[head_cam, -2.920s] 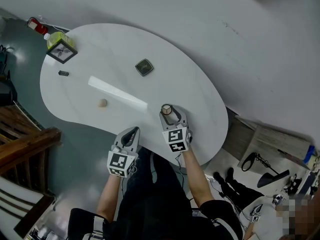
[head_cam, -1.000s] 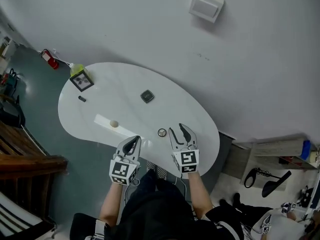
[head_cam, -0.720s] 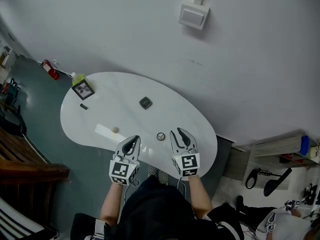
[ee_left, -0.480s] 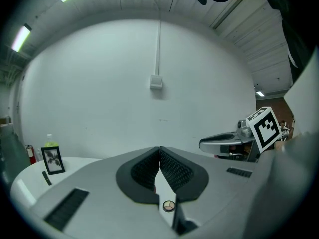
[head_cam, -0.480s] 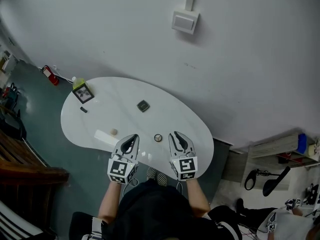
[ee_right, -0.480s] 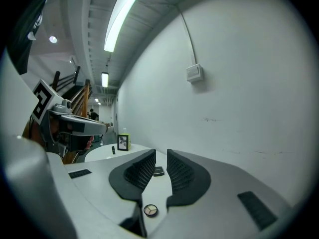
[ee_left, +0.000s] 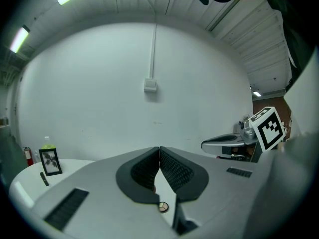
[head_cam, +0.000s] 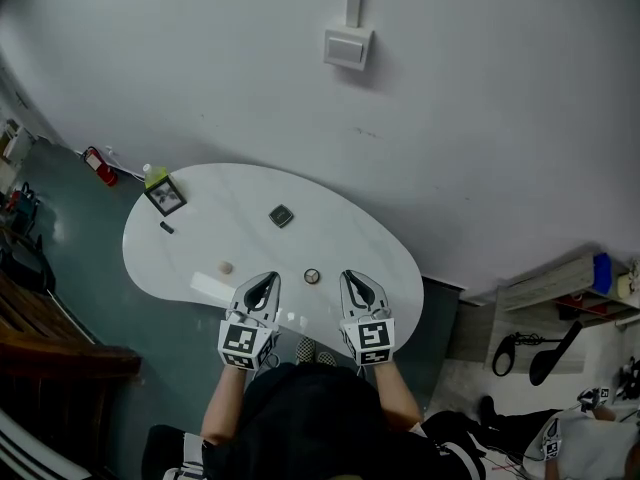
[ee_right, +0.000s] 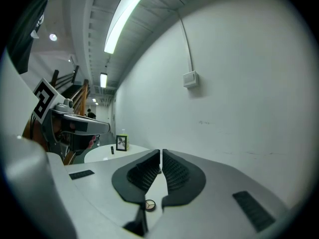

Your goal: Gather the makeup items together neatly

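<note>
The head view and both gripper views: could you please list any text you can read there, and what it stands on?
No text is readable anywhere.
Marker cubes: black-and-white square patterns only, no letters.
Green bottle: any label is too small to read.
Wall box: blank.

left claw (head_cam: 268, 278) closed, right claw (head_cam: 351, 276) just closed

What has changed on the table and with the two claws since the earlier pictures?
The right claw let go of the round palette, which now lies on the table, and drew back from it. Its jaws have just been closing on nothing. The left claw stayed shut. The frame and the square compact kept their places.
</note>
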A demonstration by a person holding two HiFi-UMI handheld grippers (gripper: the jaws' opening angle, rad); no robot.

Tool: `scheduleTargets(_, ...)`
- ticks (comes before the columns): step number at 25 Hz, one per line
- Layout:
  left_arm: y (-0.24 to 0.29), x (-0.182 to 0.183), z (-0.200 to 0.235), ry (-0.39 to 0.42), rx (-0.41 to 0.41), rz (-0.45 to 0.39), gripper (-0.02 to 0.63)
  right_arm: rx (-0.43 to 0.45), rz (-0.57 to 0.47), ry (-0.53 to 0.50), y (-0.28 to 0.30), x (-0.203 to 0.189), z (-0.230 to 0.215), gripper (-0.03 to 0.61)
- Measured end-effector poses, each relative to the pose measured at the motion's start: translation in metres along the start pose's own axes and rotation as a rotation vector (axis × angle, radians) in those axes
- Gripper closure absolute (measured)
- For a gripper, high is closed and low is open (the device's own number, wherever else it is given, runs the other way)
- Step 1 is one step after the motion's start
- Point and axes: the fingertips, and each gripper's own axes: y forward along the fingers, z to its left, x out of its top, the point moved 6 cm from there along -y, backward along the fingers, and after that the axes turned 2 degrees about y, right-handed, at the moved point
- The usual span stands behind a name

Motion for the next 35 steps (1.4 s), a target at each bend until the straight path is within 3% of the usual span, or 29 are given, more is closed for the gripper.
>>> scheduleTargets(9,-0.003,-0.005,-0.01,0.009,0.016,0.023,0.594,0.008,0.006,-0.021,-0.008,-0.002,0.002,0.537)
scheduleTargets(13,-0.009,-0.009,-0.009,-0.007,0.051,0.024,0.594,0.052,0.015,-0.019,-0.007,-0.004,0.007,0.537)
scheduleTargets(22,-0.051,-0.023,0.006,-0.044,0.226,0.041,0.594,0.245,0.041,-0.054,0.014,-0.011,0.039,0.537)
scheduleTargets(35,-0.132,-0.046,0.062,-0.096,0.508,0.048,0.594,0.542,0.056,-0.126,0.069,-0.011,0.136,0.537)
